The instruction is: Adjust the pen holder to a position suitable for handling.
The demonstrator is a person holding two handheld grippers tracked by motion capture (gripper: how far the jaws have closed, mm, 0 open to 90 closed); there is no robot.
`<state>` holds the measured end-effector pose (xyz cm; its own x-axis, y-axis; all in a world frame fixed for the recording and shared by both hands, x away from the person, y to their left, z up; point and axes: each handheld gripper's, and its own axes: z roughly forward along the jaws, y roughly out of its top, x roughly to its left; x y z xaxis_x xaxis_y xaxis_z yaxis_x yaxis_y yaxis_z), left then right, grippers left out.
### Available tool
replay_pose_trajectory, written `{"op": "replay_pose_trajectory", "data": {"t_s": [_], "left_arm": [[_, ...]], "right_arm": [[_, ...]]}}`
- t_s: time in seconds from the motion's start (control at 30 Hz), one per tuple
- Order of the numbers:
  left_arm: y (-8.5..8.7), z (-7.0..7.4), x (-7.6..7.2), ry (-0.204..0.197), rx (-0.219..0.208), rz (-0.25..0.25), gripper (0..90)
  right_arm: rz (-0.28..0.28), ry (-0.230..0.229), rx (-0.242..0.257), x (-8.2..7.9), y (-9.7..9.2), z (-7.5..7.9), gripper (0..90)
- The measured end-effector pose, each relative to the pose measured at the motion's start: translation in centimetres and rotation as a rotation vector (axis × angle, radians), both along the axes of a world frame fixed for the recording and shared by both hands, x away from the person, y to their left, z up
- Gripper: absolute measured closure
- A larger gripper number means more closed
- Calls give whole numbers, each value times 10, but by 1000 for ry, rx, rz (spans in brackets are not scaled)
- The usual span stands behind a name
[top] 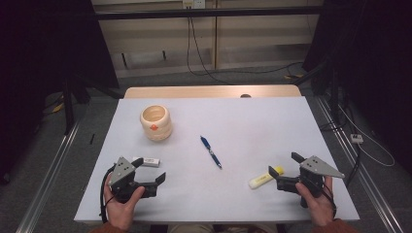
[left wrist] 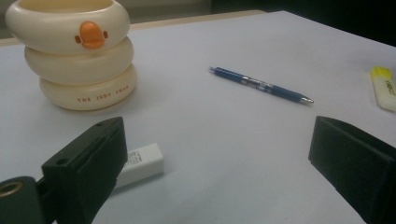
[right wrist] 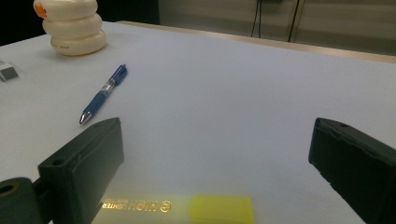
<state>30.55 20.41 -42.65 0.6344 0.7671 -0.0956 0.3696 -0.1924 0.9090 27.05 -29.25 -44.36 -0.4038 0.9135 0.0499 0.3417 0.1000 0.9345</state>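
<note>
a yellow highlighter (top: 266, 177) is laid flat on the white table (top: 252, 121) near its front right edge, just beside the right gripper (top: 287, 171), whose jaws are spread wide with nothing clamped between them. in the right gripper view the highlighter (right wrist: 187, 207) is seen low between the two black jaws, untouched by either. a white eraser (top: 147, 161) is placed near the front left, just beside the left gripper (top: 151, 170), which is likewise held open and empty; the eraser (left wrist: 140, 163) is partly hidden behind one jaw. a blue pen (top: 211, 152) is laid between the two, and a cream ringed cup (top: 156, 122) with a duck face is stood upright further back.
</note>
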Motion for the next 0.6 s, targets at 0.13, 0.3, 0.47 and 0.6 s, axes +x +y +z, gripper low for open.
{"op": "replay_pose_trajectory", "data": {"t_s": [0.13,0.3,0.47,0.6], "left_arm": [[-2,-1,3,27,21,8,66],[-3,3,7,35,15,20,67],[-4,8,14,58,-6,37,71],[-5,18,21,25,13,33,70]], "right_arm": [[-2,2,9,0,-1,0,33],[2,12,10,1,-2,-1,34],[3,13,11,1,-1,-1,34],[4,12,3,1,0,-1,34]]}}
